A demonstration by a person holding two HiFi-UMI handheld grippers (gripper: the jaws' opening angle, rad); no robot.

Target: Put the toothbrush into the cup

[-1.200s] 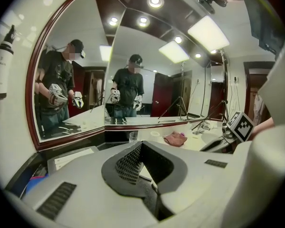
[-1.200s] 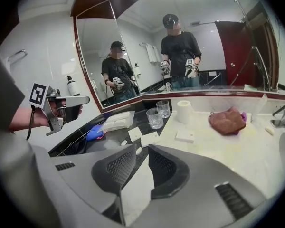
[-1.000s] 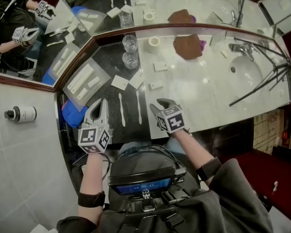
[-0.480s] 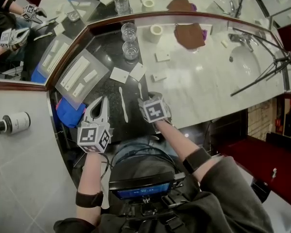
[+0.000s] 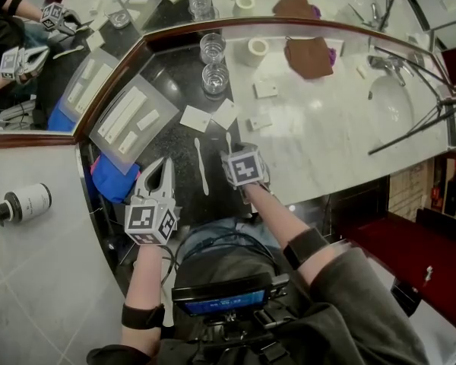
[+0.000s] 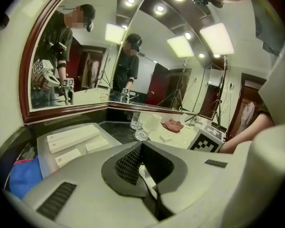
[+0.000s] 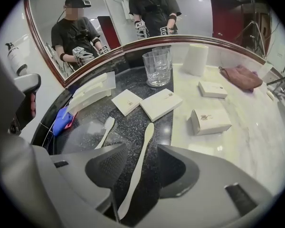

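Observation:
Two white toothbrushes lie side by side on the dark granite counter. My right gripper (image 7: 138,167) points steeply down over the right toothbrush (image 7: 141,156). Its jaws have just been opening and now stand open, one on either side of the handle without touching it. The left toothbrush (image 7: 104,131) shows its bristles. Two glass cups (image 5: 215,78) stand further back by the mirror, the nearer one (image 7: 156,68) straight ahead in the right gripper view. My left gripper (image 5: 166,164) hovers shut and empty at the counter's left front. In the head view the marker cube hides most of the right toothbrush.
Small white boxes (image 7: 161,103) (image 7: 210,120) lie just beyond the toothbrushes. A paper roll (image 7: 195,59) and a brown cloth (image 7: 242,75) sit on the marble. A tray of white packets (image 5: 128,120) and a blue cloth (image 5: 110,177) lie at the left, a sink (image 5: 391,109) at the right.
My right gripper has moved left and down from the counter's front edge, coming over the right toothbrush. The left gripper has sunk slightly and stayed shut.

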